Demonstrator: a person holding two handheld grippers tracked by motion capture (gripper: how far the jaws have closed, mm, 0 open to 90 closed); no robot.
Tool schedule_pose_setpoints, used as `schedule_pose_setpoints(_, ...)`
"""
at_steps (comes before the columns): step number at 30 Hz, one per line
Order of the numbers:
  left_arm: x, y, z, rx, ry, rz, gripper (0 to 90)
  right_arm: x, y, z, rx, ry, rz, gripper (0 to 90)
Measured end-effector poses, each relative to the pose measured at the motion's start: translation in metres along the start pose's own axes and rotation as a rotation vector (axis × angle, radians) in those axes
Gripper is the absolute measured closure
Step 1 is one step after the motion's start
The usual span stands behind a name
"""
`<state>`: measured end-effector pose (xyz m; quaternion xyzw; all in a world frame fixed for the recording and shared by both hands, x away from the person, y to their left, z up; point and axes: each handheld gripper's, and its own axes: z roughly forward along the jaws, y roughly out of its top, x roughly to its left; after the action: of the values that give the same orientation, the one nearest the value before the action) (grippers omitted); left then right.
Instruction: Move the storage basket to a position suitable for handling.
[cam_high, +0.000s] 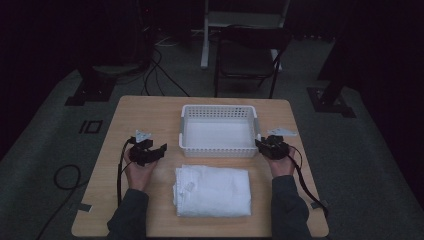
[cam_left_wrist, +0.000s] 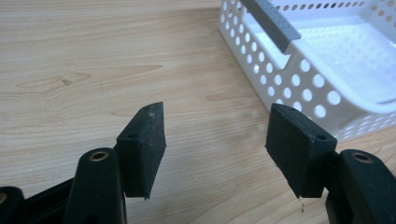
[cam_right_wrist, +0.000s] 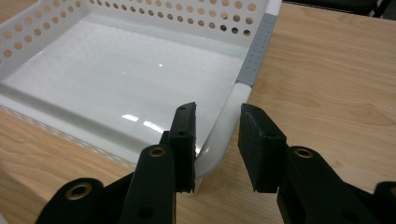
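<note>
As I held my two grippers over the wooden table (cam_high: 150, 107), the biggest thing near them was the white basket (cam_high: 219, 150). It sat between my two grippers, just ahead of a folded white towel (cam_high: 212, 191) that lay closer to me.

My right gripper (cam_right_wrist: 217, 119) was at the basket's near corner on its own side. One jaw was inside the basket and the other jaw was outside, and the corner wall stood between them. The jaws were closed in on that wall, so I think I had hold of the basket there.

My left gripper (cam_left_wrist: 215, 121) was just beside the other end of the basket, not touching it. Its jaws were partly open and held nothing. I saw bare wood between them.

I think the basket was light and stiff. It was thin plastic with many little holes and nothing inside. The plastic was smooth and shiny, so it could slip. A corner seemed a good place to pinch, because the rim is thick there. A small grey strip (cam_right_wrist: 256, 51) sat on the rim just past my right jaws.
</note>
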<state>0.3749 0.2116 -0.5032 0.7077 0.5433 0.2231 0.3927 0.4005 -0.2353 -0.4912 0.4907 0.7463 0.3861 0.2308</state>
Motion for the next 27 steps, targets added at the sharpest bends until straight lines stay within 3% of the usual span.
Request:
schedule_pose_setpoints(17,-0.002,0.002,-0.004,-0.025,-0.021,0.0,37.1,0.014,0.004,0.006,-0.002,0.011,-0.048,68.8)
schedule_pose_setpoints(27,-0.004,0.002,-0.003,-0.021,-0.031,0.004,37.1,0.018,0.003,0.005,-0.015,0.05,-0.045,69.3)
